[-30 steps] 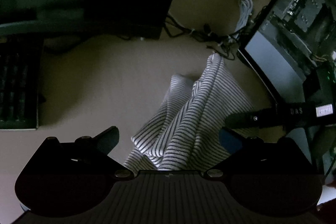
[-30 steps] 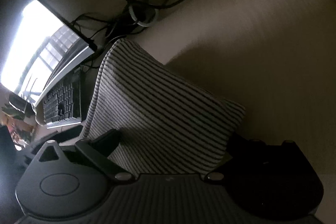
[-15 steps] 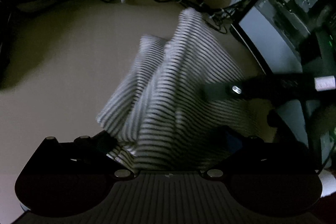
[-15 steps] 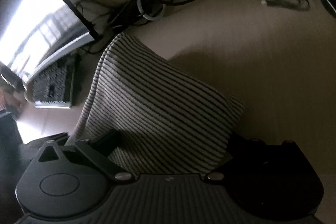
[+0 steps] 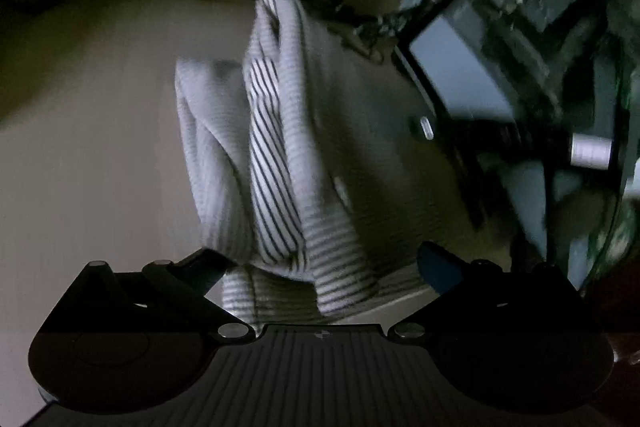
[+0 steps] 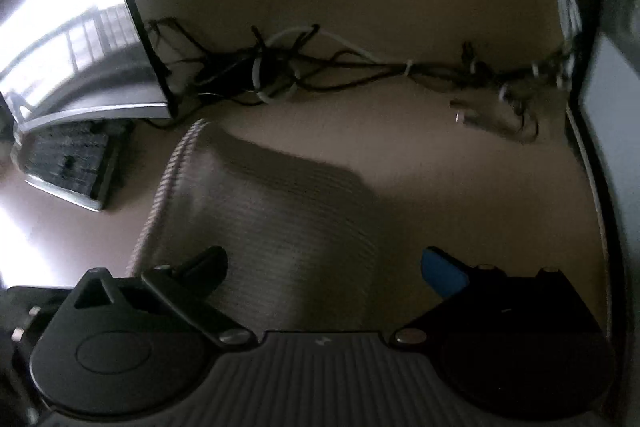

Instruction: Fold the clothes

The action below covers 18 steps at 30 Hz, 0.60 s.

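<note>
A white garment with thin dark stripes [image 5: 276, 163] lies bunched and partly folded on the beige desk, reaching from the cable bundle down to my left gripper [image 5: 320, 267]. The left jaws stand wide apart, with the cloth's near edge between them. In the right wrist view the same garment [image 6: 280, 227] lies in shadow, blurred, under my right gripper [image 6: 324, 267]. The right jaws also stand wide apart, and cloth lies between them. The dim, blurred frames do not show whether either gripper touches the cloth.
A tangle of black and white cables [image 6: 320, 67] runs along the back of the desk [image 6: 440, 167]. A monitor [image 6: 80, 47] and keyboard [image 6: 68, 163] stand at the left. A glass-sided computer case [image 5: 520, 67] stands at the right.
Both grippers have opened and let go of the striped garment. It has dropped from its raised, spread shape onto the desk. The right view has swung to the right.
</note>
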Each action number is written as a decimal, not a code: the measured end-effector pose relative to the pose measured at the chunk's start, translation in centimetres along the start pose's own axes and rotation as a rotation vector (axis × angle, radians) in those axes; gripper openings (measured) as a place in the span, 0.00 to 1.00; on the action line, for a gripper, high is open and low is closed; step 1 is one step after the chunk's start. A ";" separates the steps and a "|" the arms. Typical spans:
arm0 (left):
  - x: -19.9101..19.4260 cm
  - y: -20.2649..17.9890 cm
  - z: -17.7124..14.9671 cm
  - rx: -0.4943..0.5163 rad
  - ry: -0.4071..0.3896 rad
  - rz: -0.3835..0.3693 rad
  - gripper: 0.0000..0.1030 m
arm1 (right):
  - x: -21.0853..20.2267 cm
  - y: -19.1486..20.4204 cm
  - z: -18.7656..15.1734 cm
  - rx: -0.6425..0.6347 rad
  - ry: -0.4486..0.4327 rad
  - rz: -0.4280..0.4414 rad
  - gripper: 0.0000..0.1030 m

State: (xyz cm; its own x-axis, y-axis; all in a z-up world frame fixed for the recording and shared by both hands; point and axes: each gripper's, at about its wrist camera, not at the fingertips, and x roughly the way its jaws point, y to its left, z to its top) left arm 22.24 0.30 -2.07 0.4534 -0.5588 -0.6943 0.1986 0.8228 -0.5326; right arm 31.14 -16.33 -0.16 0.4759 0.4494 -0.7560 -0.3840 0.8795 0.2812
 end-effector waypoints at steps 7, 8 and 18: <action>2.0 -0.2 1.0 0.071 0.012 0.065 1.00 | 2.6 -2.4 -2.9 0.278 0.135 0.140 1.00; 2.3 -0.4 0.9 0.088 0.019 0.071 1.00 | 2.8 -2.1 -2.8 0.263 0.131 0.153 1.00; 3.5 -2.5 -0.1 0.120 -0.003 0.090 1.00 | 5.1 0.8 0.2 -0.003 0.227 0.146 1.00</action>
State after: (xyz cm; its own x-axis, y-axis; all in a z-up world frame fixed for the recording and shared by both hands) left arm 23.22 -3.73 -3.18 0.4769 -0.4821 -0.7349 0.2592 0.8761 -0.4065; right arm 33.46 -13.31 -3.69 0.2256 0.5249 -0.8207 -0.4380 0.8072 0.3958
